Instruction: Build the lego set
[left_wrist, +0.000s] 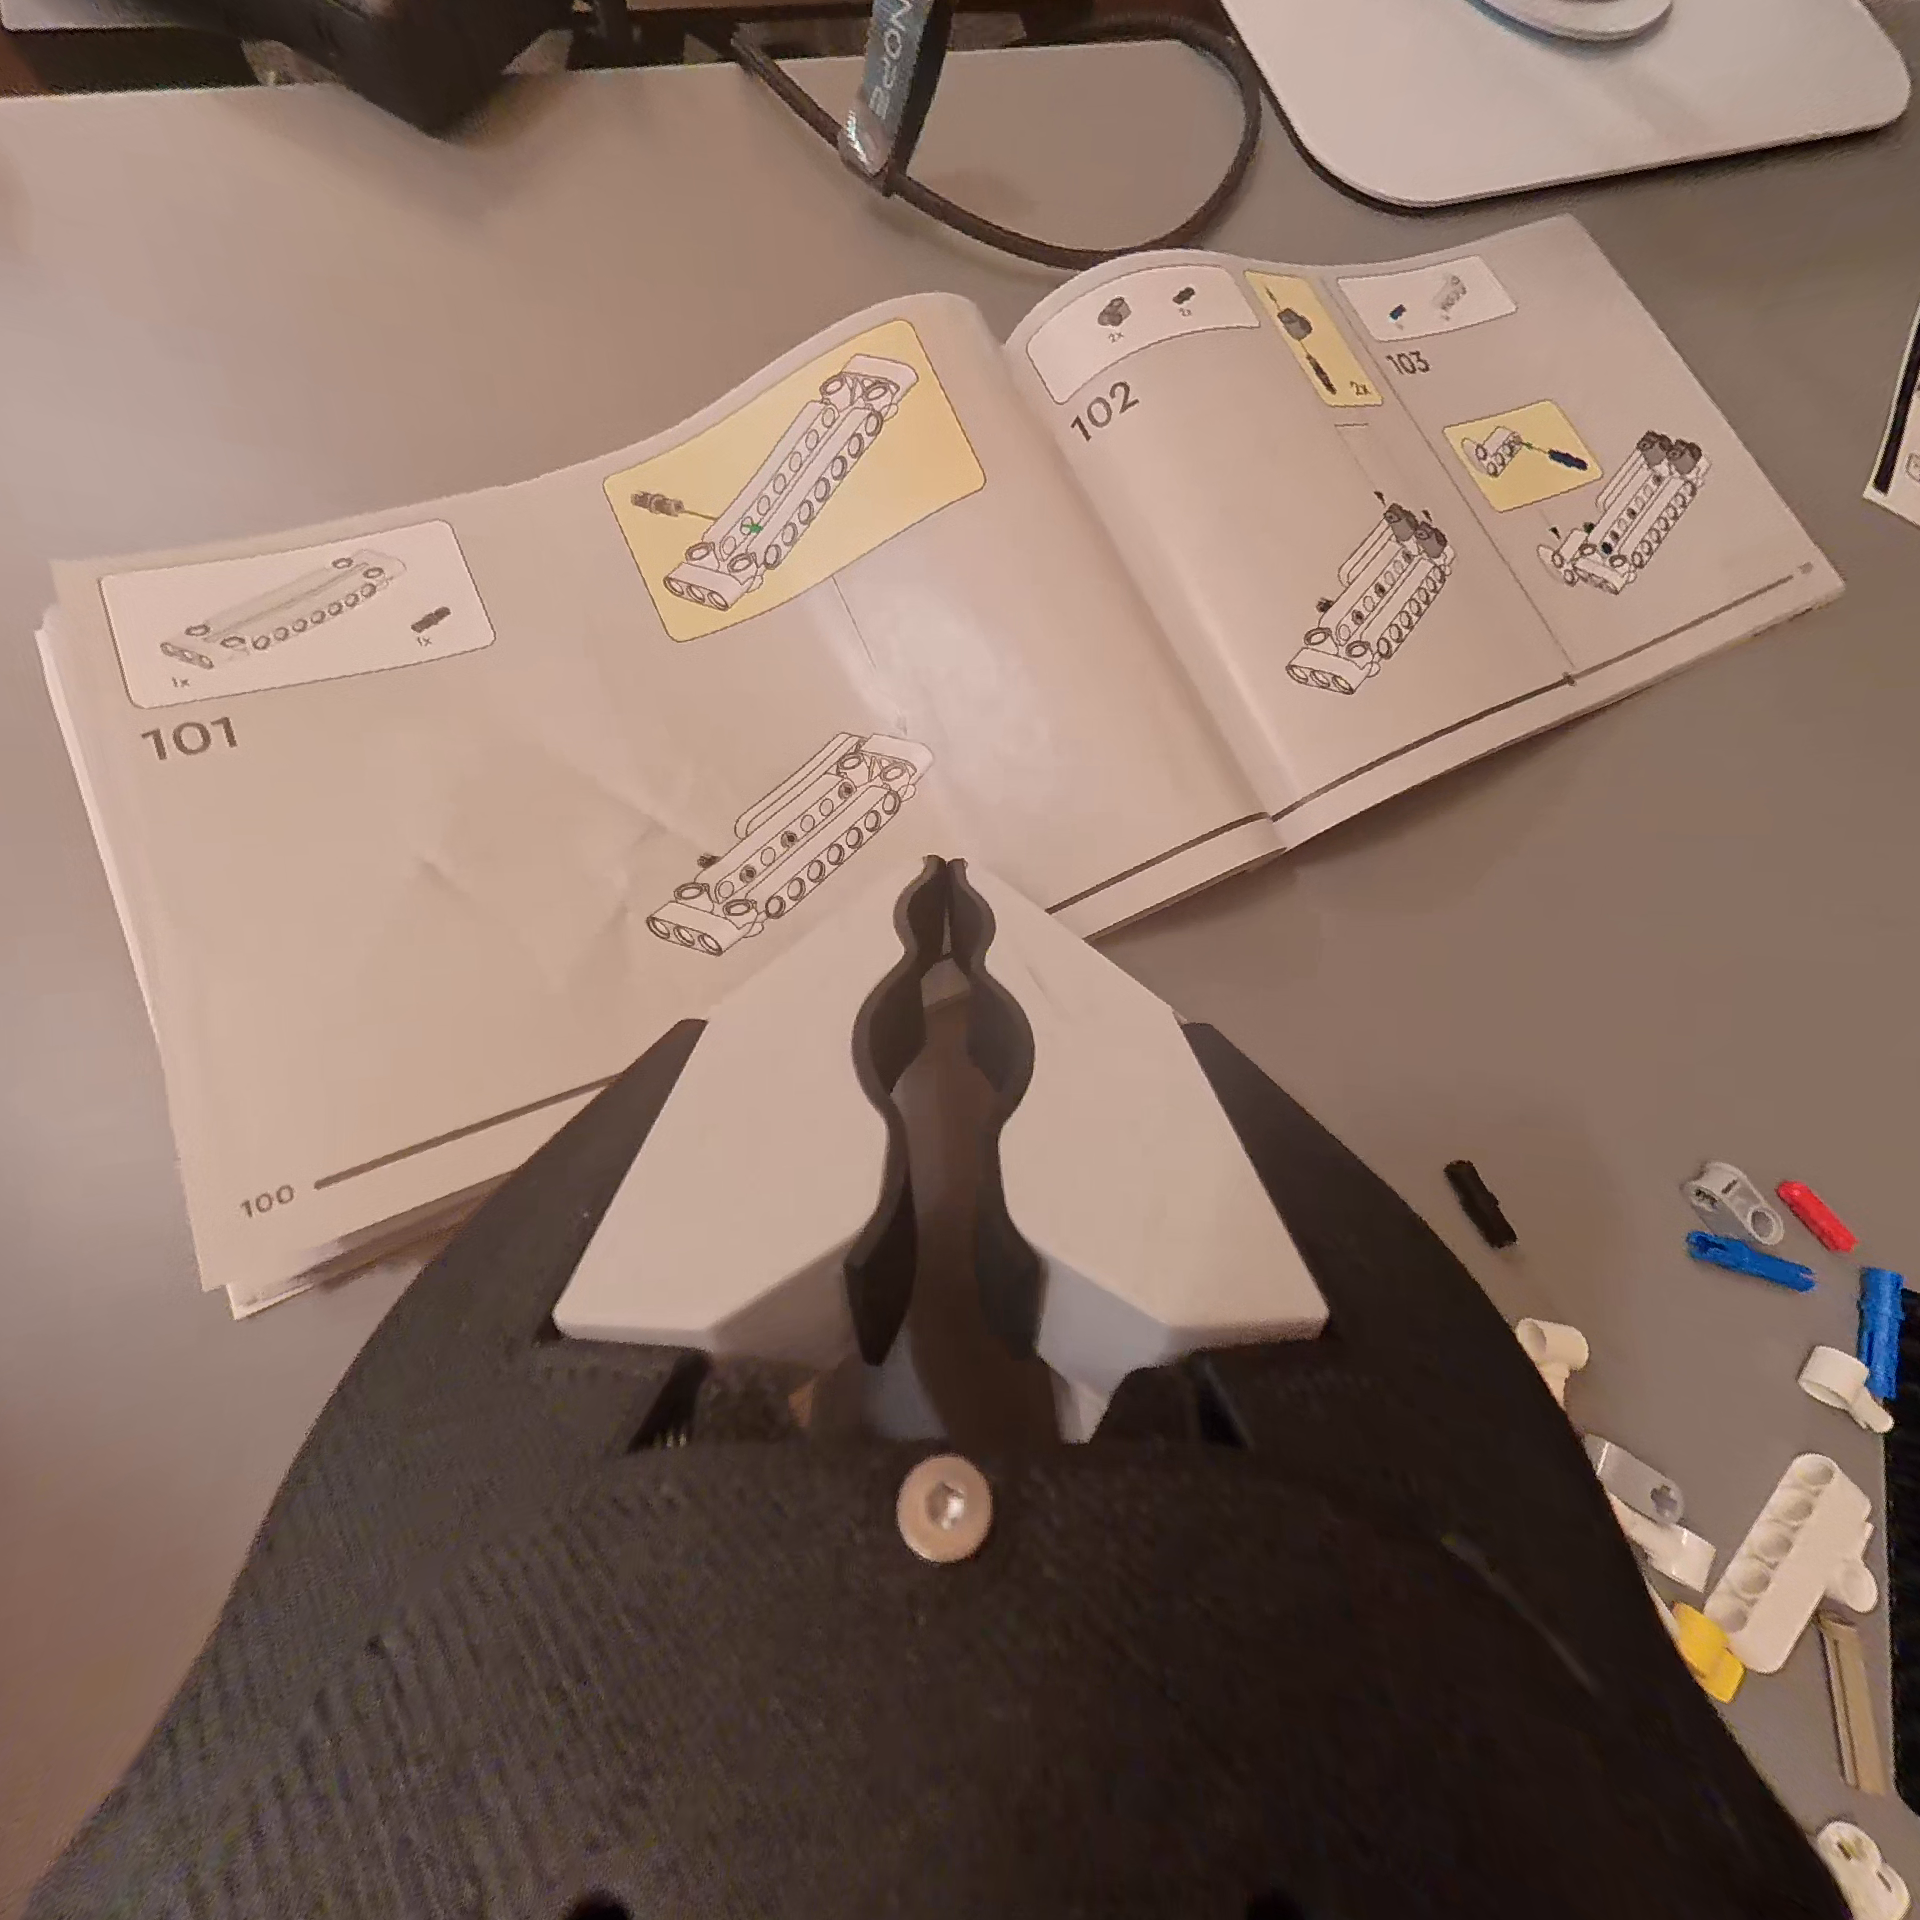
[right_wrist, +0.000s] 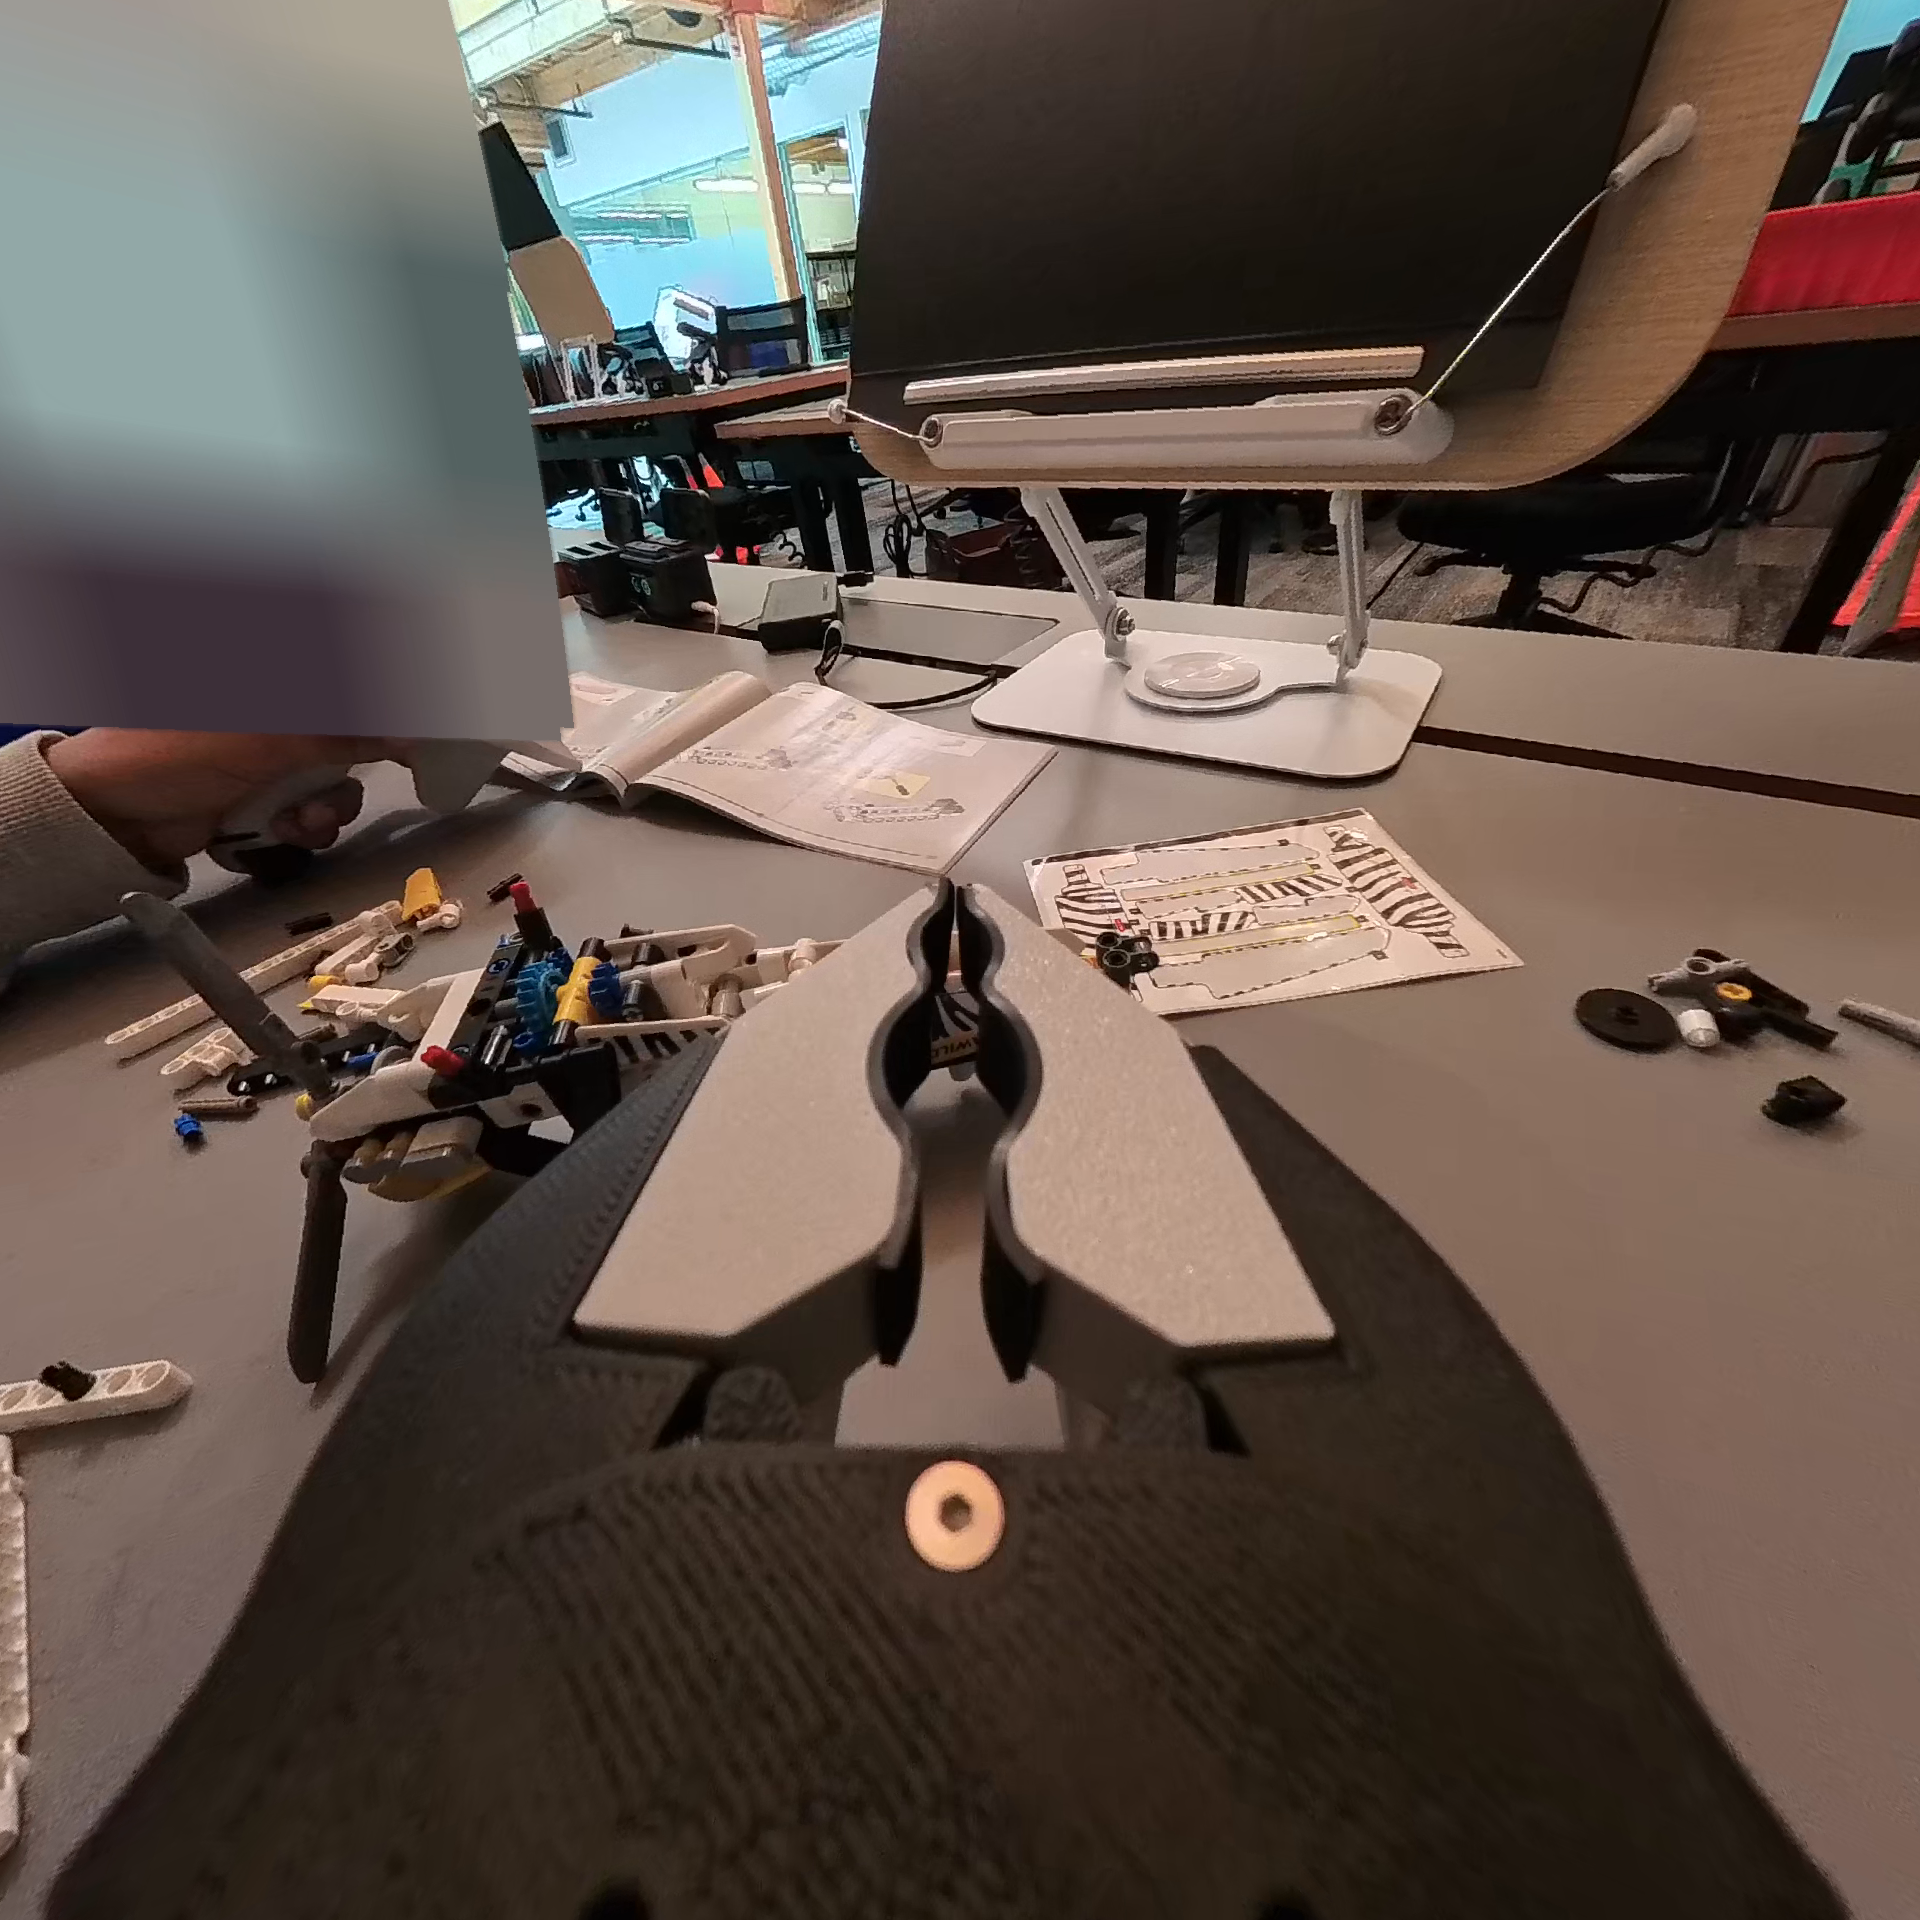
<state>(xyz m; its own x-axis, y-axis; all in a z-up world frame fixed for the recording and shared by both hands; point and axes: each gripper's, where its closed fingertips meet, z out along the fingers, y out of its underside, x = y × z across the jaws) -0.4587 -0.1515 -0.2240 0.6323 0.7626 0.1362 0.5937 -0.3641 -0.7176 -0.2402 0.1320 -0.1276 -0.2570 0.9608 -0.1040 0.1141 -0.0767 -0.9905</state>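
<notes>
The left gripper (left_wrist: 948, 868) is hovering over the near edge of an open instruction booklet (left_wrist: 520, 831) lying on a grey table (left_wrist: 1455, 987), its two fingers pressed together with nothing between them. The right gripper (right_wrist: 954, 894) is hanging above the table, its tips all but meeting and carrying nothing. This is looking like a reading pause: the booklet is showing drawings of a long white beam taking a small black pin. The next move is probably calling for opening one set of fingers and picking a small black pin (left_wrist: 1480, 1203) lying to the right of the booklet, near a short white beam (left_wrist: 1782, 1564). The partly built model (right_wrist: 499, 1029) is sitting on the table to the left of the right gripper, with loose parts scattered around it and a striped sticker sheet (right_wrist: 1268, 909) farther right. No trays or boxes are appearing; every piece is lying loose on the table.
</notes>
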